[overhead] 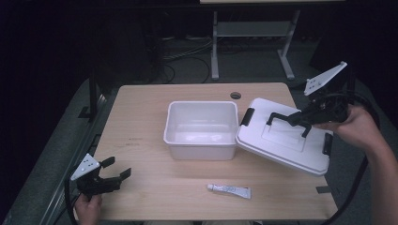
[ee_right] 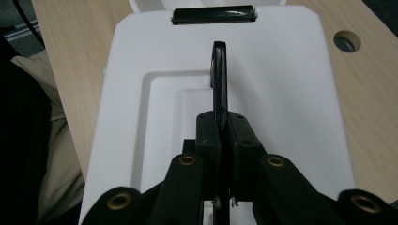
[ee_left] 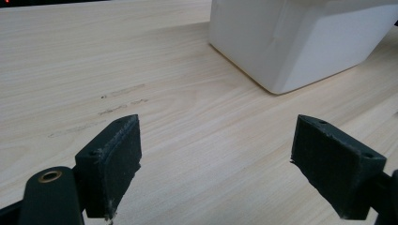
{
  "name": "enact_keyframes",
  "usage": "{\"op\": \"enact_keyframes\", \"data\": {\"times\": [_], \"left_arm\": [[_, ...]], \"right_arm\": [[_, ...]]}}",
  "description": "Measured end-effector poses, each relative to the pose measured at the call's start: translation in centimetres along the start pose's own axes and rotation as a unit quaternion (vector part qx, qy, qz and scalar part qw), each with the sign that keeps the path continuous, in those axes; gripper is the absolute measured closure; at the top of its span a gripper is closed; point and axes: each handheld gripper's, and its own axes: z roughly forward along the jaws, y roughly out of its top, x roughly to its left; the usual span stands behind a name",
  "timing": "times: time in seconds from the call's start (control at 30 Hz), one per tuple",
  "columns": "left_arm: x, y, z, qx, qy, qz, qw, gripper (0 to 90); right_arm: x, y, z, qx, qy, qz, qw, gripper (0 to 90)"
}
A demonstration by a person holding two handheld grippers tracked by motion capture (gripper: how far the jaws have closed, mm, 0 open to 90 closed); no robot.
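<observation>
An empty white plastic bin [overhead: 202,130] stands at the table's centre; its corner [ee_left: 300,42] fills the top right of the left gripper view. The white lid [overhead: 284,138] with black latches is tilted, its left edge resting against the bin's right rim. My right gripper [overhead: 300,117] is shut on the lid's black handle [ee_right: 218,70], which runs edge-on between its jaws [ee_right: 224,136]. My left gripper [overhead: 115,174] is at the table's front left corner, open, with bare wood between its pads [ee_left: 115,164].
A small white tube [overhead: 229,190] lies near the front edge, in front of the bin. A round cable hole [overhead: 235,95] sits at the table's back edge. A metal table frame [overhead: 215,42] and cables are on the floor beyond.
</observation>
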Motion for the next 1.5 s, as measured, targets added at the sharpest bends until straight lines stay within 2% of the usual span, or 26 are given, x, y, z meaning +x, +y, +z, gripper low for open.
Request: {"op": "enact_keyframes", "data": {"times": [0.37,0.63,0.83,1.03,1.3,1.5], "left_arm": [[-0.1,0.0,0.1,0.000,-0.001,0.000,1.0000,15.7],[-0.1,0.0,0.1,0.002,-0.001,0.003,1.0000,15.7],[-0.1,0.0,0.1,0.002,-0.001,0.004,1.0000,15.7],[0.0,0.0,0.0,-0.001,-0.001,0.002,1.0000,15.7],[0.1,0.0,-0.1,-0.002,0.001,0.001,1.0000,15.7],[0.1,0.0,-0.1,-0.002,0.001,0.002,1.0000,15.7]], "right_arm": [[-0.2,-3.5,0.5,-0.004,0.001,0.032,0.9995,84.2],[-0.4,-5.0,1.1,-0.003,-0.002,0.044,0.9990,84.1],[-0.5,-6.1,2.8,0.002,0.005,0.051,0.9987,84.1],[-0.7,-7.0,4.7,0.019,0.012,0.058,0.9981,84.1],[-0.8,-8.0,6.7,0.015,0.015,0.064,0.9977,84.1],[-0.9,-8.7,8.6,0.029,0.021,0.073,0.9967,84.0]]}}
